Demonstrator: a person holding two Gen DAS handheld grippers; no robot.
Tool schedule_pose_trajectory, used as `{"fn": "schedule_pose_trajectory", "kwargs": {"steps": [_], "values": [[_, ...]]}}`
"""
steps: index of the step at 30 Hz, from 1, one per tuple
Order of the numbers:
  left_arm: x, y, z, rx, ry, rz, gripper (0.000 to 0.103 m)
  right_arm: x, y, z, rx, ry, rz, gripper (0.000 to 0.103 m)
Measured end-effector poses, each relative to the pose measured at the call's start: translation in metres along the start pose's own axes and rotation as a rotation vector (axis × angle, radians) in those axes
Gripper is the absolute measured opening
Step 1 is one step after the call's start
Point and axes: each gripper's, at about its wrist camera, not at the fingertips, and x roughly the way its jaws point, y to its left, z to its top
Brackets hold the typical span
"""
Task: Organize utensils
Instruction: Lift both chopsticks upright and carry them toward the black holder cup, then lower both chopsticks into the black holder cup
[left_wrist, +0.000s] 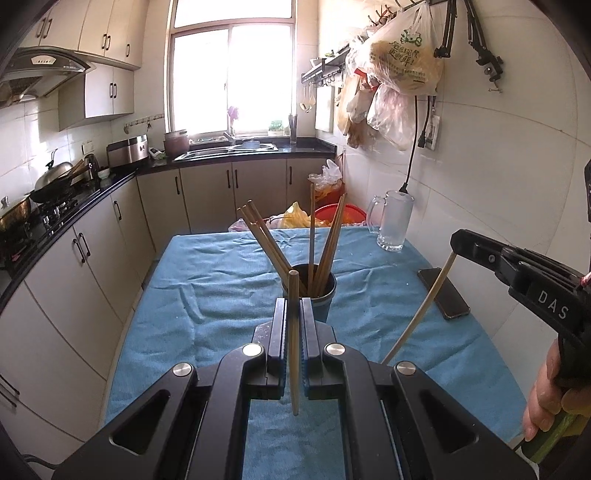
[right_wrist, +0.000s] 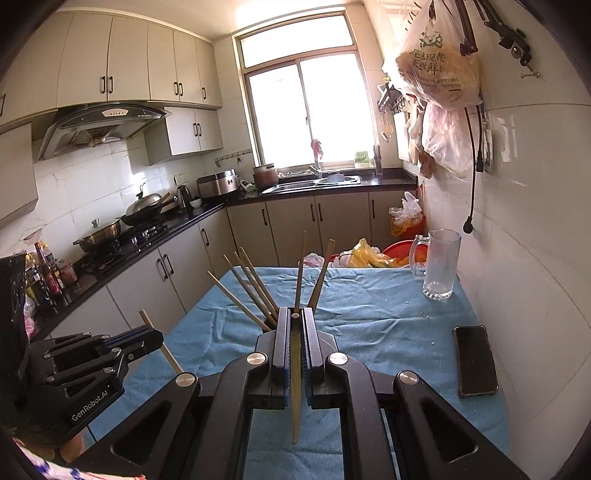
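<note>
A dark cup (left_wrist: 325, 291) stands mid-table on the blue cloth (left_wrist: 221, 280) and holds several wooden chopsticks (left_wrist: 266, 240). My left gripper (left_wrist: 294, 306) is shut on one chopstick (left_wrist: 293, 343), held upright just in front of the cup. My right gripper (right_wrist: 295, 317) is shut on another chopstick (right_wrist: 295, 387), close behind the cup's chopsticks (right_wrist: 255, 288); the cup itself is hidden there. The right gripper (left_wrist: 458, 240) shows at the right of the left wrist view with its chopstick (left_wrist: 421, 314) slanting down. The left gripper (right_wrist: 147, 338) shows low left in the right wrist view.
A glass mug (left_wrist: 395, 221) stands at the table's far right by the tiled wall. A black phone (left_wrist: 443, 293) lies on the cloth at the right. Kitchen counters and a stove (right_wrist: 122, 236) run along the left. Bags and a red basin (right_wrist: 399, 251) sit beyond the table.
</note>
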Motion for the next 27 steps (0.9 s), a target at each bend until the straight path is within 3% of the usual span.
{"fn": "schedule_pose_trajectory", "kwargs": {"steps": [27], "values": [[-0.009,0.001,0.031,0.026,-0.039,-0.058,0.005,-0.001,0.008,0.032,-0.045,-0.035,0.024,0.006]]}}
